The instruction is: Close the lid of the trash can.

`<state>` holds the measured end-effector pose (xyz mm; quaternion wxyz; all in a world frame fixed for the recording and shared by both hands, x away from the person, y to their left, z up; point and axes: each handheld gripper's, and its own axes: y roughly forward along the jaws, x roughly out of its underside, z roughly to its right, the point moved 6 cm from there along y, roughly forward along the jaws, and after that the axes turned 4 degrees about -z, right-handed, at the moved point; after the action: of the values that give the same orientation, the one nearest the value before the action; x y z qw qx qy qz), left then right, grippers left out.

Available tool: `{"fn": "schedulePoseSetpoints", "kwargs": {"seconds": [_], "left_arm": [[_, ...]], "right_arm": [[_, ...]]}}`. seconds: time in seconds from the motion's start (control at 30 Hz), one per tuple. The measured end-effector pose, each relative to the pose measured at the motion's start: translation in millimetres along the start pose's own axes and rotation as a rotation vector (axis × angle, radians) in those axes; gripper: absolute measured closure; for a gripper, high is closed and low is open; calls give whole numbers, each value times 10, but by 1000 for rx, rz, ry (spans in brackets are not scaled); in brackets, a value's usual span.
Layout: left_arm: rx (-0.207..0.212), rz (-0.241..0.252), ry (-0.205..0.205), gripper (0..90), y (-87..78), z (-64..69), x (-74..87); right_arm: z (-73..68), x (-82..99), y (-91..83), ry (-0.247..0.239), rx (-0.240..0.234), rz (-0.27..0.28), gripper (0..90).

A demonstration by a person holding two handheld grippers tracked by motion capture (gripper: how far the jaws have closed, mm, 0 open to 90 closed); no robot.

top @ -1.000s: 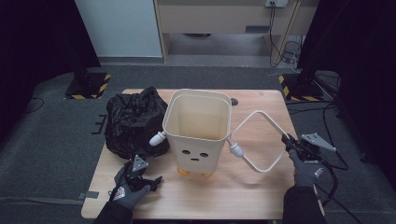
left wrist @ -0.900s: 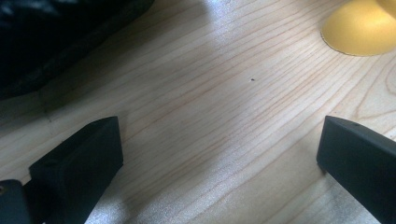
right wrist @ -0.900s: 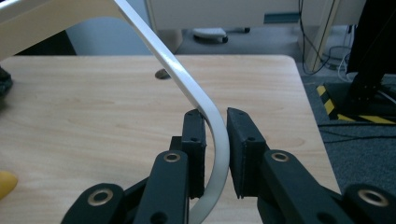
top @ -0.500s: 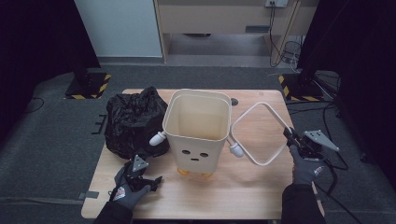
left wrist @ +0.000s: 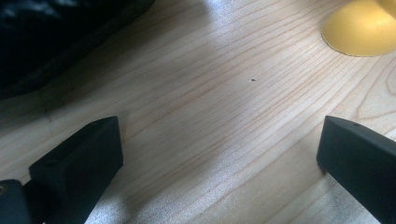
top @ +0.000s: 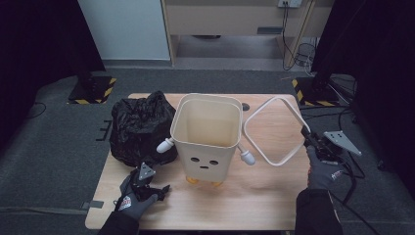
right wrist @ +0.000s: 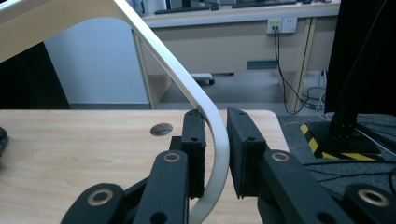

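A wooden desk (top: 254, 196) carries a cream bin (top: 206, 137) with a small face on its front, short arm-like knobs at its sides and yellow feet. It stands upright near the desk's middle. Just to its left lies a crumpled black bag (top: 139, 128), touching the bin's side.

On the right, the right tool (top: 309, 138), held in a gloved hand, is clamped on a thin cream ring frame (top: 274, 132), a rounded square of the bin's shape. The frame is tilted, one corner resting beside the bin's right knob, its far edge raised. In the right gripper view, the frame's (right wrist: 205, 116) curved bar sits pinched between the two black jaws.

At the front left, the left tool (top: 152, 185) rests low on the desk with its jaws spread wide and nothing between them, near the bag and a yellow foot (left wrist: 359, 28).
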<state>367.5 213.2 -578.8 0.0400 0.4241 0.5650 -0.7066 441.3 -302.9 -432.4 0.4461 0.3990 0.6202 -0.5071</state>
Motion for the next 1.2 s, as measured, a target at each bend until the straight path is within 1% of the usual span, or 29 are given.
{"fn": "schedulePoseSetpoints", "kwargs": {"seconds": [0.07, 0.43, 0.53, 0.7, 1.2], "left_arm": [[0, 0, 0, 0, 0, 0, 0], [0, 0, 0, 0, 0, 0, 0], [0, 0, 0, 0, 0, 0, 0], [0, 0, 0, 0, 0, 0, 0], [0, 0, 0, 0, 0, 0, 0]], "right_arm": [[-13, -44, -9, 6, 1, 9, 781], [-67, -322, -45, 5, 10, 69, 781], [-87, -384, -55, -5, 12, 83, 781], [-110, -470, -78, 4, 13, 102, 781], [-180, -789, -158, 5, 9, 173, 781]]}}
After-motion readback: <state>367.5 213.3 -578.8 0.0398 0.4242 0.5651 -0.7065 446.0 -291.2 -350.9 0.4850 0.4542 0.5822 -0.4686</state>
